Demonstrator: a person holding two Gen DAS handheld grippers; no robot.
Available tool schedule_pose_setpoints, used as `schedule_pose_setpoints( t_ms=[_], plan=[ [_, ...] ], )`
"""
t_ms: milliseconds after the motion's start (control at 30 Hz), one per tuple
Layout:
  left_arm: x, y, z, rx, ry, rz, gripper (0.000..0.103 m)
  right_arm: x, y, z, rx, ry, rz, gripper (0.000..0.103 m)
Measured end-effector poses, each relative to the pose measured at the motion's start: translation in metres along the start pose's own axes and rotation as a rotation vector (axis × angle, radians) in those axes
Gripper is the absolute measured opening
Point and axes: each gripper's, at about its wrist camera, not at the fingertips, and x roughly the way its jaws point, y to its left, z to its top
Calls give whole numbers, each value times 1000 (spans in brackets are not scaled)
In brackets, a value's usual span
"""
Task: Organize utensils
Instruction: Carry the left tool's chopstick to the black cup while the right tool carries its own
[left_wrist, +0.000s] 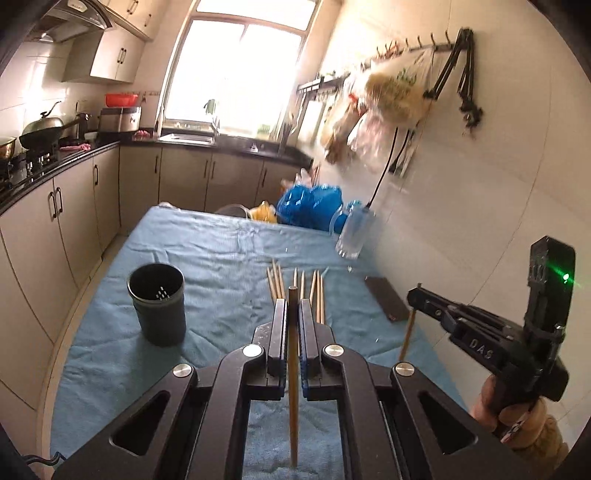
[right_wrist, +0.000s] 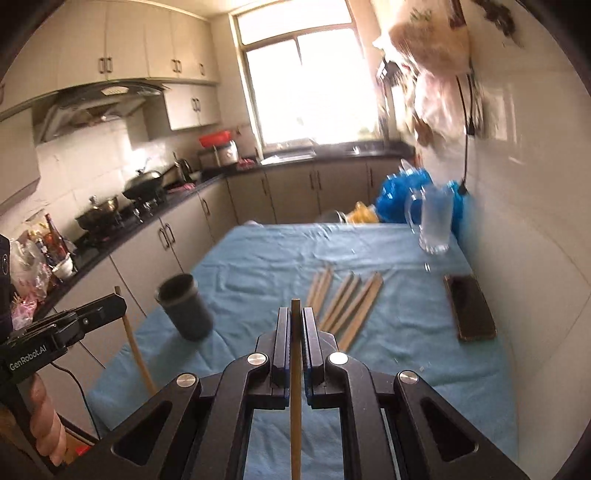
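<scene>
Kitchen, with the blue-cloth surface (left_wrist: 207, 251) filling most of my view, its long side against the white tiled wall (left_wrist: 480, 192) at 3 o'clock. Counter with wok (left_wrist: 38, 134) runs along 9 o'clock, window (left_wrist: 236, 70) at 12.

Blue plastic bag (left_wrist: 310, 205) sits at the far end of the surface, about 1 o'clock, with a clear glass mug (left_wrist: 352, 232) just beside it nearer the wall.

Dark utensil cup (left_wrist: 157, 302) stands upright on the cloth at 10 o'clock from my left claw (left_wrist: 293, 314), well apart from the sticks.

Dark phone (right_wrist: 469, 306) lies flat near the wall at 2 o'clock from my right claw (right_wrist: 295, 325).

Loose chopsticks (right_wrist: 343, 302), a fanned bunch, lie on the cloth at 12 to 1 o'clock, just past the claw tips.

My left claw is clenched on one chopstick (left_wrist: 293, 387), which stands near upright between the pads, top end poking just above the fingertips, lower end hanging below.

My right claw is clenched on a second chopstick (right_wrist: 295, 398) in the same way, upright between the pads. Both claws are lifted off the cloth. The right one shows at 4 o'clock in the left view.
</scene>
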Motion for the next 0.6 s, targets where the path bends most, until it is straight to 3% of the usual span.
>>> schedule_pose_setpoints(
  t_ms=[367, 600],
  plan=[
    [-42, 28, 44, -18, -104, 3, 5, 10, 43, 39, -61, -84, 52, 5],
    [-71, 54, 89, -12, -192, 60, 5, 18, 72, 84, -69, -166, 103, 5]
  ],
)
